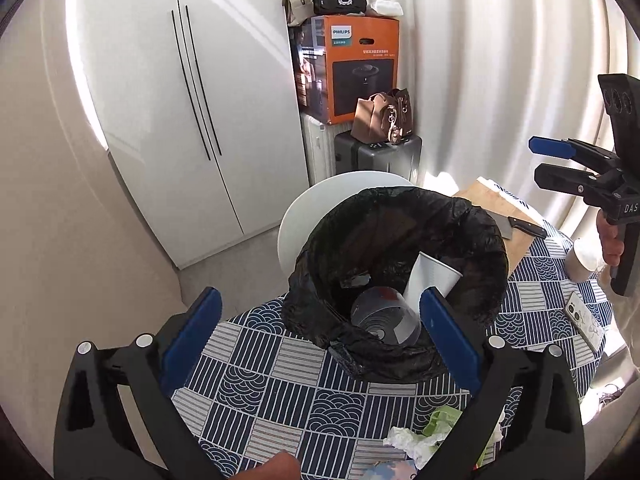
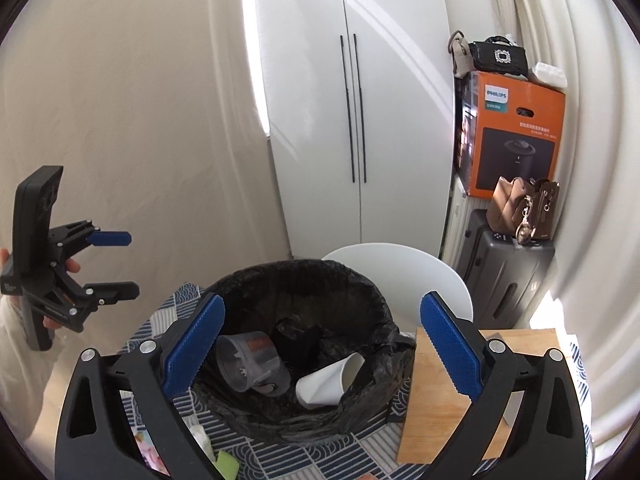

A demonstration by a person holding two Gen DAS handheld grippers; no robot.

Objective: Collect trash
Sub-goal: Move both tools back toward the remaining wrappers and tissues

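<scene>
Blue pads up front on both sides: the left hand-held gripper (image 1: pixel 320 340) has its jaws spread wide with nothing between them, and the right hand-held gripper (image 2: pixel 322 350) is just as wide and just as empty. Both hang over the near edge of the trash bin (image 1: pixel 472 224), pointing down into it.

Right under the left one, on the blue-and-white patterned surface (image 1: pixel 256 376), there's loose trash: a crumpled white tissue (image 1: pixel 408 440) with a scrunched green wrapper (image 1: pixel 442 420) touching it. So that bit isn't in the bin.

The bin itself sits on the surface, lined with a black plastic bag (image 2: pixel 376 304) folded over the rim. Inside, a grey plastic cup (image 2: pixel 250 362) lies on its side with its mouth toward the near-left, and a white paper cup (image 2: pixel 330 382) lies tipped beside it, leaning on the liner. There's some dark crumpled stuff deeper in, can't make out what.

Beside the bin is a wooden cutting board (image 2: pixel 430 396) with a knife (image 1: pixel 520 227) on it, and further right a phone (image 1: pixel 584 320) lying flat.

Behind the surface is a white chair (image 2: pixel 424 272), then a dark suitcase (image 2: pixel 504 276) with a brown handbag (image 2: pixel 516 208) on top, an orange Philips box (image 2: pixel 516 136) and a white wardrobe (image 2: pixel 320 120).
</scene>
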